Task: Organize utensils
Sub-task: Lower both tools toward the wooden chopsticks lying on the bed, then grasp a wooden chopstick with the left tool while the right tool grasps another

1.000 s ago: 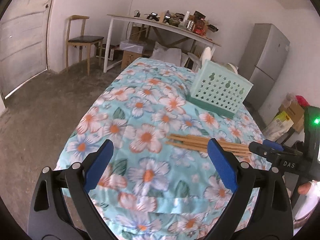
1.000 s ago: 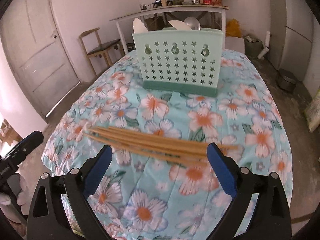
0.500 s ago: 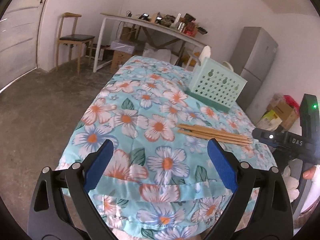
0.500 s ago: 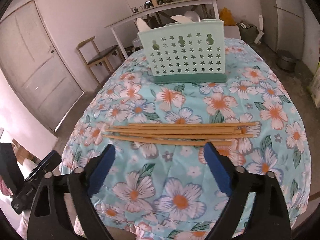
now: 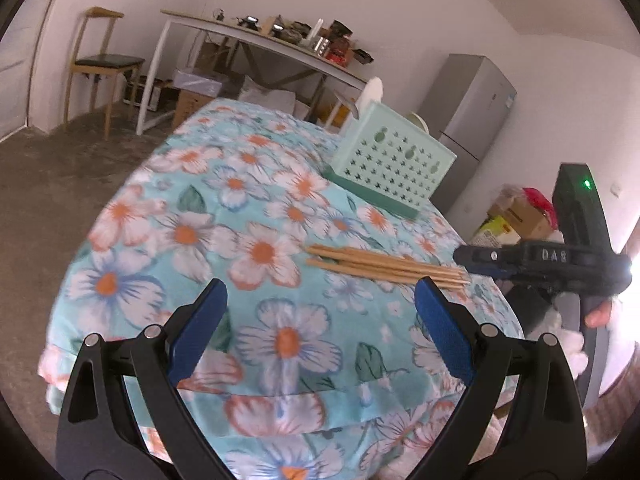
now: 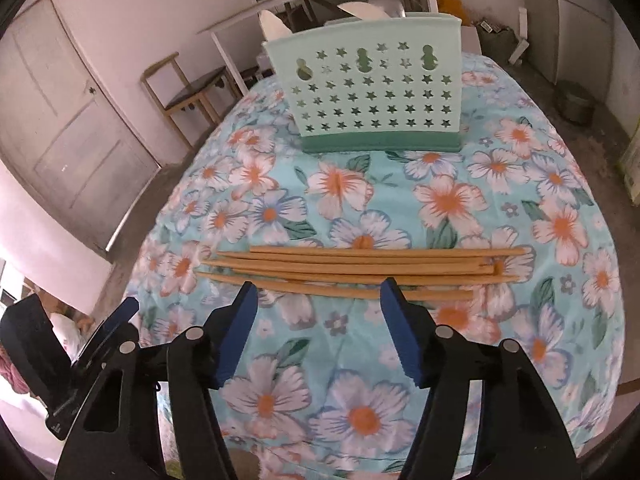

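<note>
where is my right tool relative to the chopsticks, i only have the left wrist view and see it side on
observer: The right tool points down at the near side of the chopsticks, crosswise to them. Its jaws are closing, with no pad pressing on a stick yet.
operator: how many sticks
observer: Roughly six, lying side by side across the right wrist view. They overlap, so I can't count exactly.
operator: is the holder lined up
observer: The green holder stands straight beyond the sticks, its star-punched front facing the right tool, with at least two white utensils rising behind that front.
</note>
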Tool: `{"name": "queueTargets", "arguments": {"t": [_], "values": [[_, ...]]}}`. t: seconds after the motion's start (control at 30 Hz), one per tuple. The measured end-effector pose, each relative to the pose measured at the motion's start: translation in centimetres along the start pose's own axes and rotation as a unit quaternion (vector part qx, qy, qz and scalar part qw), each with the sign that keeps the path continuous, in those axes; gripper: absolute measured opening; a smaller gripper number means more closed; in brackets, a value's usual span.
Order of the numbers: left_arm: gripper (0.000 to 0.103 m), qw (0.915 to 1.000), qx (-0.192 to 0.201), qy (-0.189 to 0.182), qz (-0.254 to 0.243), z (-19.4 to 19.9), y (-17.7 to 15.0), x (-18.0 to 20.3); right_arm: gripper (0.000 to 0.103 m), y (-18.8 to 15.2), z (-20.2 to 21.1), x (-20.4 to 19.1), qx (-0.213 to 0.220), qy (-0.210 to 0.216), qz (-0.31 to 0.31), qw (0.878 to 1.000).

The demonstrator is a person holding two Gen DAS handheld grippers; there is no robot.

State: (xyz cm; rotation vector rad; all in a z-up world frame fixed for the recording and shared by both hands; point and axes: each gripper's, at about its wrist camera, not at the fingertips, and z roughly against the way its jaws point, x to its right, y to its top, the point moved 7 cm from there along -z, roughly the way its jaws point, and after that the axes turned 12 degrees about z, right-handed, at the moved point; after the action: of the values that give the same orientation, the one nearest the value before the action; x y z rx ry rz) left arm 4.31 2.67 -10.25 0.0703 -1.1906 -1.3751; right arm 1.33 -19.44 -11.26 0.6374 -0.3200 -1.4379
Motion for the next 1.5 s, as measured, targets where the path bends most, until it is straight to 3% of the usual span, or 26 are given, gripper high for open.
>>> {"name": "queueTargets", "arguments": {"t": [0.2,0.27,0.4,0.63,0.93,1.13,1.3,1.4,1.5], "values": [[0.067,0.9988,-0.014,-0.004,-0.046,-0.8,-1.2,1.9,0.044,0.6,-1.1,2.0,-0.004,-0.006,0.018,1.000],[0.060,0.9986,-0.016,-0.001,-0.050,-0.9,-1.5,2.4,0.037,1.3,-2.4,1.6,0.016,0.002,0.050,0.999],[0.049,0.9984,-0.031,0.010,-0.047,-1.2,-2.3,2.9,0.033,-0.1,-5.3,1.5,0.016,-0.036,0.115,0.993],[0.047,0.9942,-0.058,0.030,-0.086,-2.2,-3.7,5.2,0.033,-3.5,-3.2,1.7,0.067,-0.012,0.105,0.992],[0.037,0.9920,-0.085,0.025,-0.090,-3.0,-5.0,7.3,0.033,-4.1,-2.3,2.0,0.087,0.014,0.092,0.992],[0.035,0.9937,-0.112,-0.008,-0.005,-3.9,-4.2,6.6,0.033,-4.5,-2.0,2.8,0.095,0.049,0.060,0.992],[0.035,0.9844,-0.137,-0.036,0.105,-5.6,-3.3,4.6,0.033,-4.4,-2.1,3.4,0.101,0.083,0.026,0.991],[0.035,0.9687,-0.146,-0.040,0.196,-7.0,-2.8,2.4,0.033,-4.5,-2.2,3.6,0.105,0.099,0.012,0.990],[0.031,0.9422,-0.143,-0.056,0.298,-7.9,-2.1,0.1,0.033,-4.6,-2.1,3.6,0.106,0.102,0.011,0.989]]}}
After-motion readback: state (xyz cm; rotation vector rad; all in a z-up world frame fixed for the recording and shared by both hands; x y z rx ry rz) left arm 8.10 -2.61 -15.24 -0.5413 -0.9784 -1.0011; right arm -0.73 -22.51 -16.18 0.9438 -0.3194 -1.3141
